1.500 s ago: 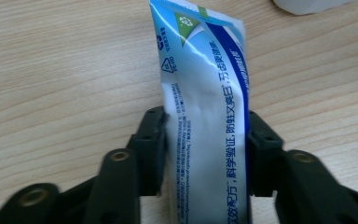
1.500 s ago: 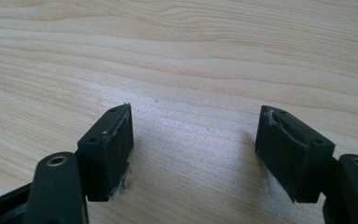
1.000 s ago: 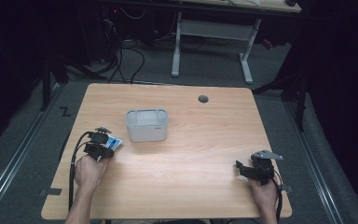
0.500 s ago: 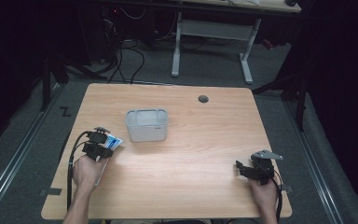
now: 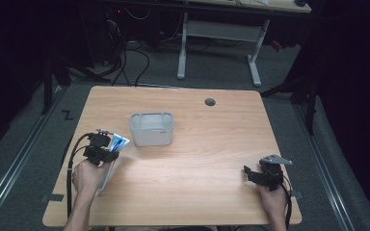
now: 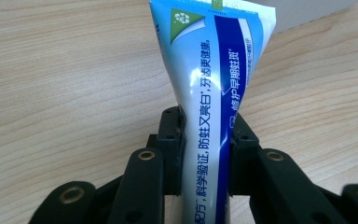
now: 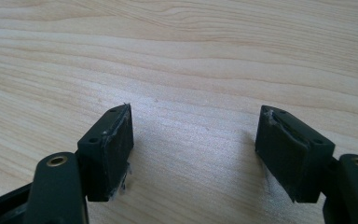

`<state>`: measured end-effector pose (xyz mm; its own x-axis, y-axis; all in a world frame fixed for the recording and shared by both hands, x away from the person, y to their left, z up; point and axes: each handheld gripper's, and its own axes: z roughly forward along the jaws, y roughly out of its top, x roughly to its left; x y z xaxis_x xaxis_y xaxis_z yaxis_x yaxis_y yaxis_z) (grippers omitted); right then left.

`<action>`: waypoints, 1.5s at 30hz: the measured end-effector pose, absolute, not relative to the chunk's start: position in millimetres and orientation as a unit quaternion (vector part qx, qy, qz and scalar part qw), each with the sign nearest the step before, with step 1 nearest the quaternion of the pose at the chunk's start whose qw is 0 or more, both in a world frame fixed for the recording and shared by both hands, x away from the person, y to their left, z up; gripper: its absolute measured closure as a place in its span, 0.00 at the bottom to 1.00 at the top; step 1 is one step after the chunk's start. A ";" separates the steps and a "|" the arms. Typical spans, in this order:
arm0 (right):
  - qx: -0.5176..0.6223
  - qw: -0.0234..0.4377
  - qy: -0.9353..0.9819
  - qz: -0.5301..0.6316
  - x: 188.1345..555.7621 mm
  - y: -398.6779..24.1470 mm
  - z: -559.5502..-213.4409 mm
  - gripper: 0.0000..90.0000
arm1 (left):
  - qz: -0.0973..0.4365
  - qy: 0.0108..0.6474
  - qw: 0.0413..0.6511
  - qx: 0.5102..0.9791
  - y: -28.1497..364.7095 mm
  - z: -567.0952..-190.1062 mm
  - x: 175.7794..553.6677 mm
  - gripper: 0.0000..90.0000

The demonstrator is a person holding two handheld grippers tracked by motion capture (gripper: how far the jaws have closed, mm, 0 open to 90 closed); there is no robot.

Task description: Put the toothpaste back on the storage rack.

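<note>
Left hand-held gripper [image 6: 205,140] clamping a toothpaste tube

The blue-and-white plastic toothpaste tube [image 6: 212,79] is sitting pinched between its jaws, pointing ahead toward the translucent plastic bin [image 5: 151,128]; the right hand-held gripper [image 7: 193,140] is resting wide open on the wooden table [image 5: 197,159].

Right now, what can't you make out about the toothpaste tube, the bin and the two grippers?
- Toothpaste tube: its cap end is hidden in the left gripper view, behind the left gripper and cut off by the bottom edge.
- Bin: its contents are too small and pale to tell in the high view.
- Right gripper: open over bare table; too small in the high view to judge the gap.
</note>
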<state>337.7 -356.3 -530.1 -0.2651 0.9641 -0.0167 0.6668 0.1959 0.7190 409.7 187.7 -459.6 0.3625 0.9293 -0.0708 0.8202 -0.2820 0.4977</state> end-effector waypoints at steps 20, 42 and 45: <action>0.556 0.243 0.734 0.306 337.7 -356.3 -530.1 0.31 | 0.129 0.550 0.277 0.778 201.2 -438.2 390.4 0.80; 0.555 0.243 0.734 0.306 337.7 -356.4 -530.1 0.31 | 0.132 0.522 0.321 0.779 188.1 -415.3 385.0 0.81; 0.556 0.242 0.734 0.306 337.7 -356.3 -530.0 0.31 | 0.129 0.517 0.329 0.780 185.9 -413.0 386.4 0.81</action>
<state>337.7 -356.3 -530.0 -0.2639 0.9644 -0.0160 0.6680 0.1947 0.7183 386.4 185.9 -413.0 0.4318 0.8911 -0.1395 0.7221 -0.2489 0.6455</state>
